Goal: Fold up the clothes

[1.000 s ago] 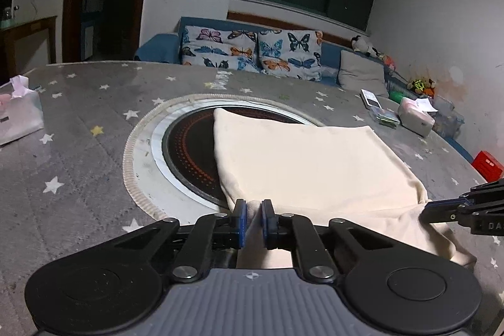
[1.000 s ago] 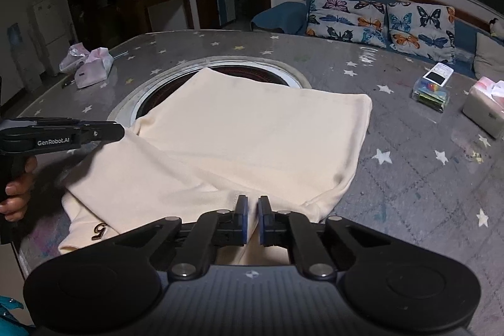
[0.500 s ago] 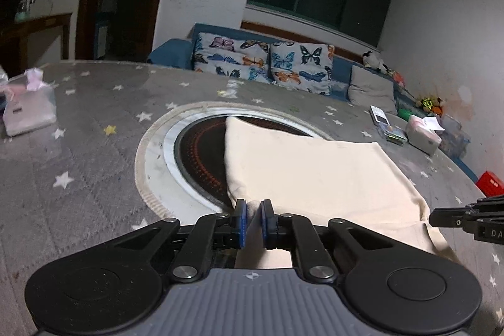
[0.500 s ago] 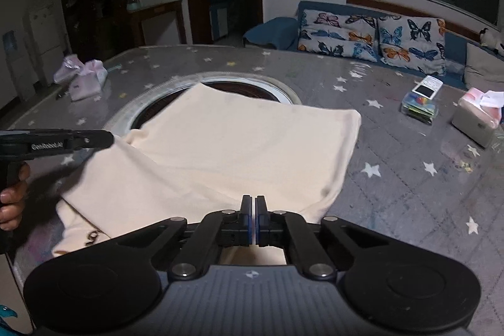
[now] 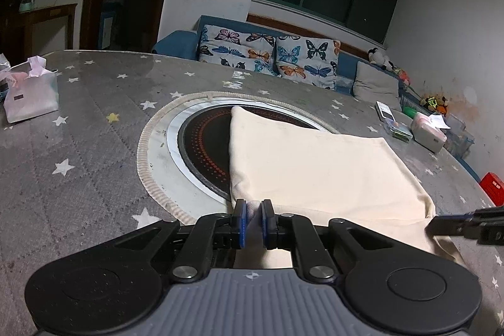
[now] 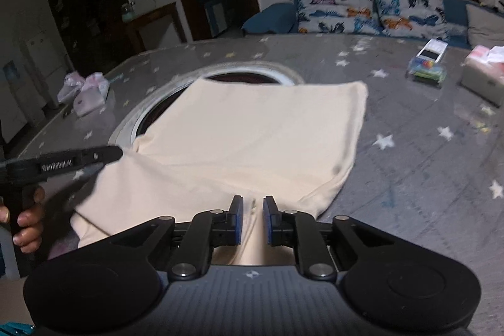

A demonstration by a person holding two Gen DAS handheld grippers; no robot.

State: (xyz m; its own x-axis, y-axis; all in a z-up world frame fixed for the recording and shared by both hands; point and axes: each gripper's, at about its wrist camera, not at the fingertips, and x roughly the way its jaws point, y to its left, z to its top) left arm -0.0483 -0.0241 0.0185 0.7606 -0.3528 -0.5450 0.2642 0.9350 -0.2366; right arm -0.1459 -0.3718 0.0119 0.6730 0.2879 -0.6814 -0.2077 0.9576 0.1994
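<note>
1. The left gripper (image 5: pixel 252 214) has its blue pads nearly together, with a bunched fold of the cream garment (image 5: pixel 315 166) pinched between them at the garment's near-left corner.
2. The right gripper (image 6: pixel 252 211) stands with its jaws a little apart. The cream garment (image 6: pixel 252 131) lies under and between the pads, but the cloth does not look clamped; the right wrist view is blurred, so contact with the pads cannot be told.
3. The garment spreads forward from both grippers across the grey star-printed tablecloth (image 5: pixel 78 153). Its far-left part overlaps the round black cooktop (image 5: pixel 204 144) set in the table, ahead and left of the left gripper.
4. From the right wrist view, the left gripper (image 6: pixel 104 154) touches the garment's left edge, held by the person's left hand (image 6: pixel 26 216).
5. A tissue pack (image 5: pixel 30 93) sits far left of the left gripper; a second tissue box (image 5: pixel 430 131) and a small clear box (image 5: pixel 397 128) sit far right.
6. Butterfly-print cushions (image 5: pixel 271 52) line the sofa beyond the table.
</note>
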